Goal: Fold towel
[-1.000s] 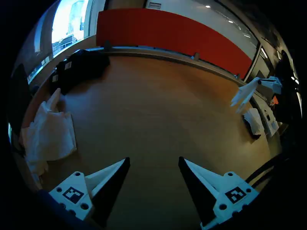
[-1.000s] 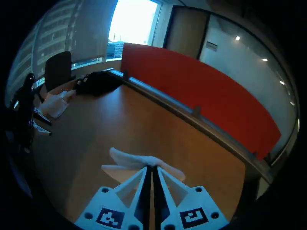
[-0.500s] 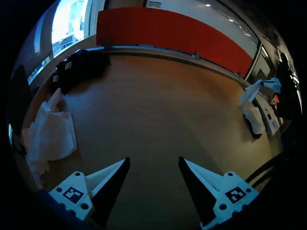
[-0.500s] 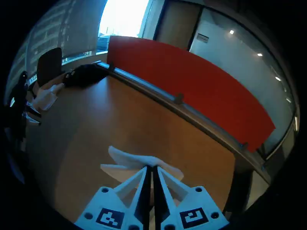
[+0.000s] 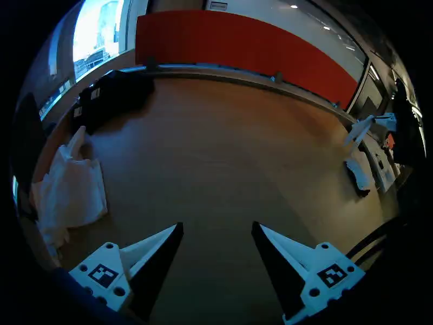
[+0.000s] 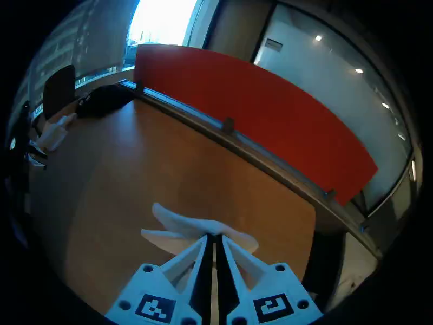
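My right gripper is shut on a small white towel, which bunches out past the fingertips and hangs above the wooden table. The left gripper view shows that same gripper far off at the table's right end, with the towel drooping from it. My left gripper stands open low over the table, nothing between its fingers. A pile of white towels lies at the left edge of the table.
A black bag sits at the back left of the table, in front of the red partition. Another white cloth on something dark lies at the right end. A dark chair stands by the window.
The right gripper has carried the towel farther toward the table's right end and its view has swung that way. The left gripper has stayed put and open.
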A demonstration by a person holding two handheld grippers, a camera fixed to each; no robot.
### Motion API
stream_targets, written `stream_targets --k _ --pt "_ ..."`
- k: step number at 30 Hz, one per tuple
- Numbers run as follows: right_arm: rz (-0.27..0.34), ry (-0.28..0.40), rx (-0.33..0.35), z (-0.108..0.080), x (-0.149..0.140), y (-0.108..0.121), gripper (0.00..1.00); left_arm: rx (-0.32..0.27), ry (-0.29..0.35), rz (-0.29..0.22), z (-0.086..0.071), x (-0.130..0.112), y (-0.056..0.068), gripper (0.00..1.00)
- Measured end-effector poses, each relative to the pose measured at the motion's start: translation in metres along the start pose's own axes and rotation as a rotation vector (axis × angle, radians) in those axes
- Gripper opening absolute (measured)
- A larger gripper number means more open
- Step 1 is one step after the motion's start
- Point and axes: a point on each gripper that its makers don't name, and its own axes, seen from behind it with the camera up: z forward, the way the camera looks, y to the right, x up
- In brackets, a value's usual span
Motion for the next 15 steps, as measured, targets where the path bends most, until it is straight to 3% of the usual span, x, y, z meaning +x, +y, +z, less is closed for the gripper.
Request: stream_targets --k 15 --pt "0.034 -0.028 -0.025 -0.016 -0.031 0.017 0.05 -0.005 -0.006 0.016 0.000 0.002 0.007 0.94"
